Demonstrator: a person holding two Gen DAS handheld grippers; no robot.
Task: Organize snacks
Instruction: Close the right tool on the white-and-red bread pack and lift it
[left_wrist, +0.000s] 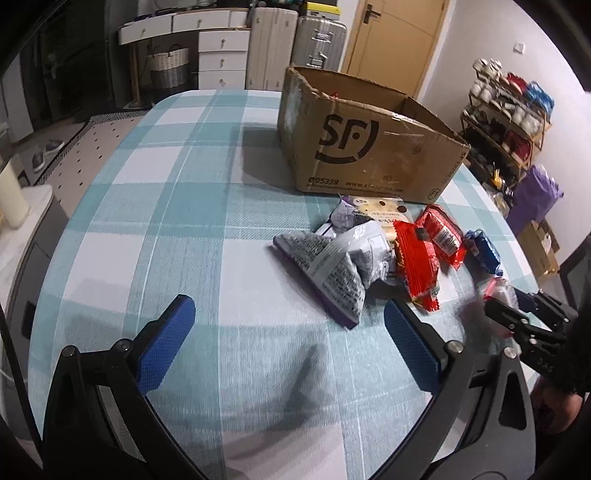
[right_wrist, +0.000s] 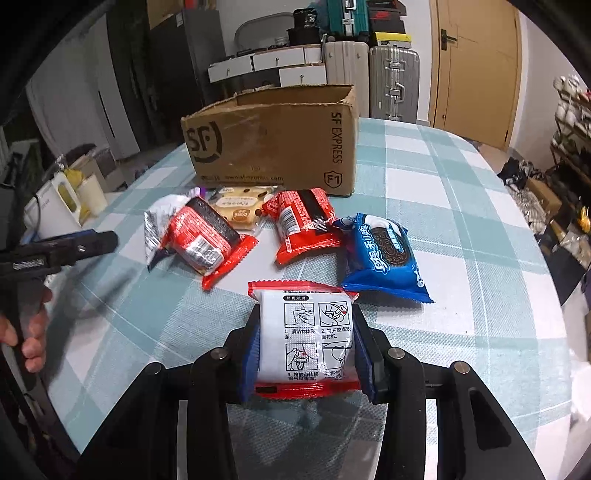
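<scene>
Firmly pinched — right gripper (right_wrist: 306, 350) on crinkly packet (right_wrist: 304, 332).

White red-edged packet (right_wrist: 304, 339) clamped upright; red packets (right_wrist: 207, 242), blue cookie pack (right_wrist: 384, 254) at 12 o'clock before cardboard box (right_wrist: 273, 144).

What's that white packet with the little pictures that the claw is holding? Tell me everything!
The white packet is a small, puffy plastic pouch with red sealed edges and black step-by-step drawings with printed text. The right gripper squeezes it between blue pads, one on each side. It sits flat-side up, over the checked tablecloth, near the blue cookie pack.
</scene>
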